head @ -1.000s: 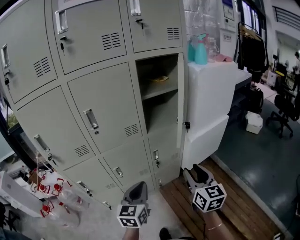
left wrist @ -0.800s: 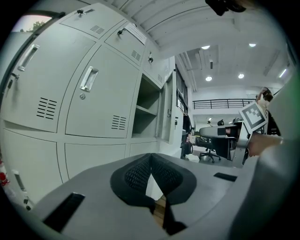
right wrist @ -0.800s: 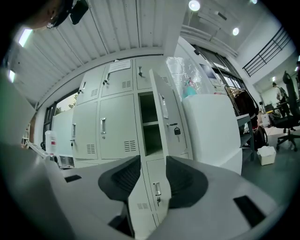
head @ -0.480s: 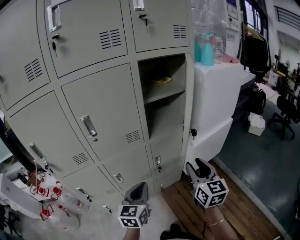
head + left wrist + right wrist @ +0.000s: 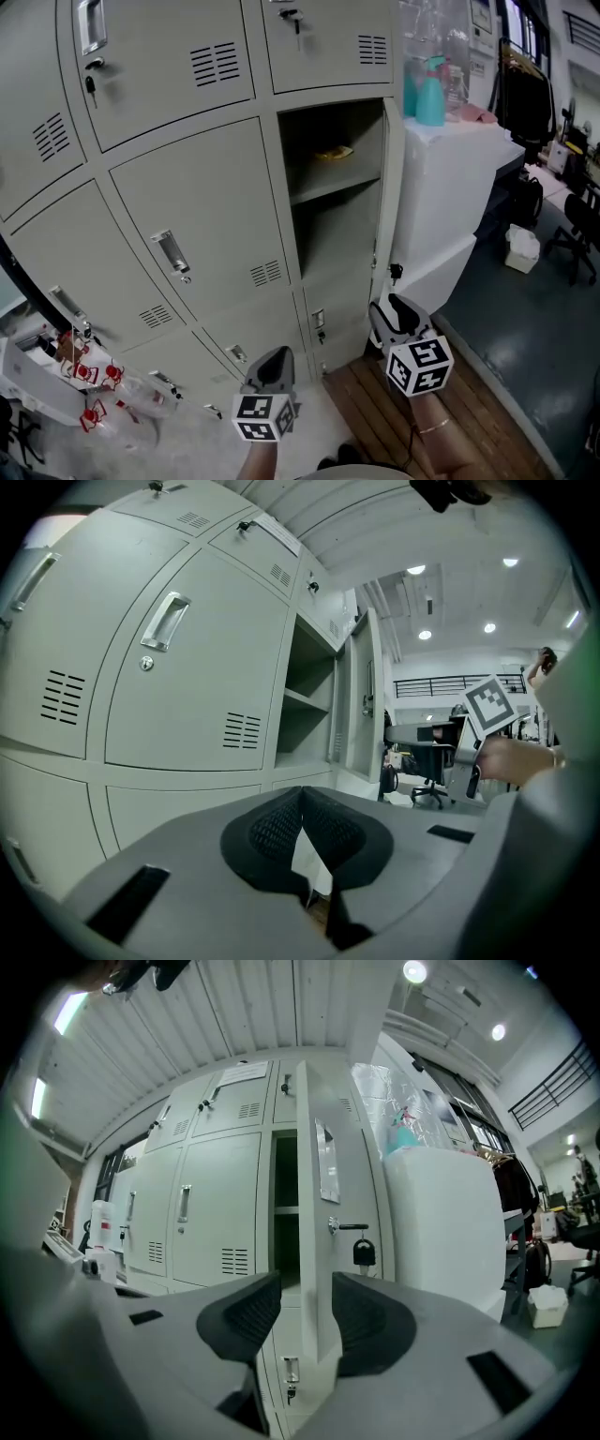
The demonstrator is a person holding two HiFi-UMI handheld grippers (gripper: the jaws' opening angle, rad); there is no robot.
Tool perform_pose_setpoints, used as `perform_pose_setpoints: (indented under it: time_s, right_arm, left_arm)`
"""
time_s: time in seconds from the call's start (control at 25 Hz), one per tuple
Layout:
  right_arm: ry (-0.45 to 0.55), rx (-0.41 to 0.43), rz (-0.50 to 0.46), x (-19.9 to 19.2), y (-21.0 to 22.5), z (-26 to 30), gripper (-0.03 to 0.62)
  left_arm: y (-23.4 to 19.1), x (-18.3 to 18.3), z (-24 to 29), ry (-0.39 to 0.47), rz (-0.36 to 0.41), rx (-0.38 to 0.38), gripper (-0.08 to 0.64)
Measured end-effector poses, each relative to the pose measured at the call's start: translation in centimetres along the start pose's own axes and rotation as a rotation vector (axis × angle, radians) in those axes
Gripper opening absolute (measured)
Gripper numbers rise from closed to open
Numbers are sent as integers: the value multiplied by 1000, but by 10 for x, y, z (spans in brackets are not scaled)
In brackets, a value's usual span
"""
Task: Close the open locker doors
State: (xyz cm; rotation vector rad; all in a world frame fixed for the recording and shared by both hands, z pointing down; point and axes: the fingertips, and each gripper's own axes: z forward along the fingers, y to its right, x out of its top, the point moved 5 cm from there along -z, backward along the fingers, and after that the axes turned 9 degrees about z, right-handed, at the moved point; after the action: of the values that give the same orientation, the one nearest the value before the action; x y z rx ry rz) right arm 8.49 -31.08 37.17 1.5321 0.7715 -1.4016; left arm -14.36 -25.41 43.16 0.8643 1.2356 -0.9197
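Observation:
A bank of grey lockers (image 5: pixel 187 187) fills the head view. One compartment (image 5: pixel 333 187) stands open, its door (image 5: pixel 391 178) swung out edge-on to the right, with a key (image 5: pixel 396 272) in the lock. A yellow item (image 5: pixel 335 152) lies on its shelf. My right gripper (image 5: pixel 392 312) hovers low, just below the door's bottom corner, jaws open and empty. In the right gripper view the door (image 5: pixel 323 1194) lies straight ahead between the jaws of the right gripper (image 5: pixel 307 1305), not touching. My left gripper (image 5: pixel 272 367) is lower left, shut on nothing, facing closed lockers; its own view shows the left gripper (image 5: pixel 302 803) and the open door (image 5: pixel 361 714).
A white cabinet (image 5: pixel 450 187) stands right behind the open door, with a teal spray bottle (image 5: pixel 429 94) on top. Wooden planks (image 5: pixel 375 412) cover the floor below. Bottles with red labels (image 5: pixel 89 384) lie at lower left. An office chair (image 5: pixel 577 225) and a white bin (image 5: pixel 520 248) stand far right.
The view has drawn nearer to the lockers, and the open compartment sits more central. My right gripper has risen slightly toward the door's lower corner; the left has barely moved.

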Motion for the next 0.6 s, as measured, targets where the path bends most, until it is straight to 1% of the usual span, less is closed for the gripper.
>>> perform_pose_setpoints:
  time_s: [0.12, 0.36, 0.48, 0.6]
  right_arm:
    - [-5, 7, -19, 0, 4, 12, 159]
    - [-15, 23, -57, -2, 8, 28, 139]
    - [-12, 35, -76, -2, 8, 32, 114]
    - [-8, 52, -97, -3, 4, 38, 123]
  left_arm:
    - [-4, 0, 8, -1, -4, 12, 20]
    - [-8, -2, 20, -14, -7, 32, 20]
    - [-10, -4, 23, -19, -9, 43, 20]
    - [-15, -5, 25, -22, -13, 59, 20]
